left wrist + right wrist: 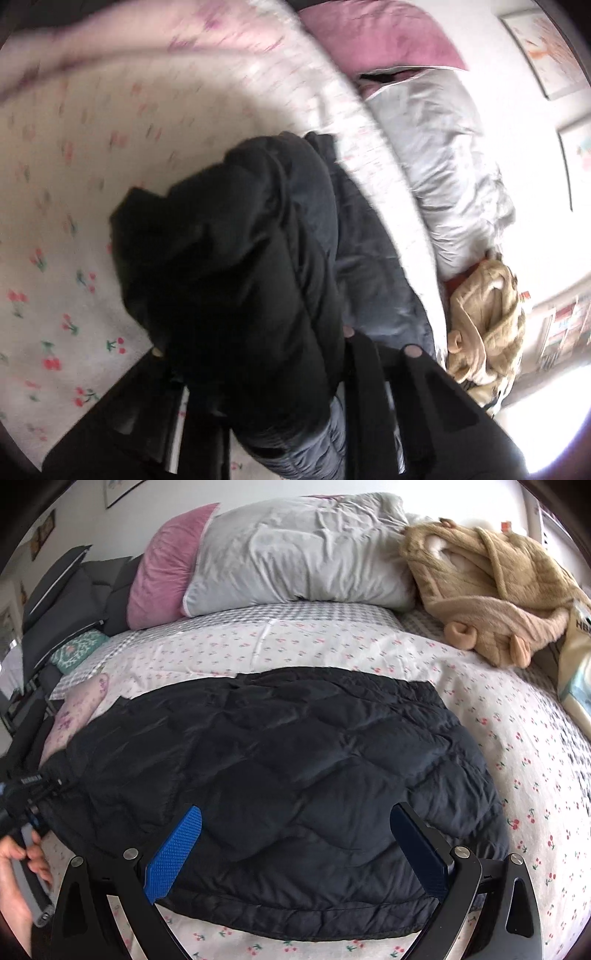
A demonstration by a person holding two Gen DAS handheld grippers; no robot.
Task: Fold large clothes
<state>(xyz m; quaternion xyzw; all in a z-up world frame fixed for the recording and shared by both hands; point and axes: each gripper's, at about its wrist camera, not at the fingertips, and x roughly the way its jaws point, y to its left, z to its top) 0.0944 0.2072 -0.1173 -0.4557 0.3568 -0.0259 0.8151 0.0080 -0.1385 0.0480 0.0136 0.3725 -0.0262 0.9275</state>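
A black quilted puffer jacket lies spread across the middle of a bed covered by a white sheet printed with small red cherries. The right wrist view shows this whole layout. The right gripper hovers over the jacket's near hem with its blue-padded fingers set wide apart, released, gripping nothing. At the left edge of that view a person's hand grips the handle of the other tool beside the jacket's side.

The left wrist view is blurred and close, showing what the right one cannot. A bunched fold of the jacket fills the space between the dark fingers of the left gripper. They appear clenched on the fabric, though the pads themselves are hidden by it.

Both views show a grey rumpled pillow, a pink velvet cushion and a tan fleece garment at the head of the bed, well apart from the jacket. Only the left view shows framed pictures on the wall.
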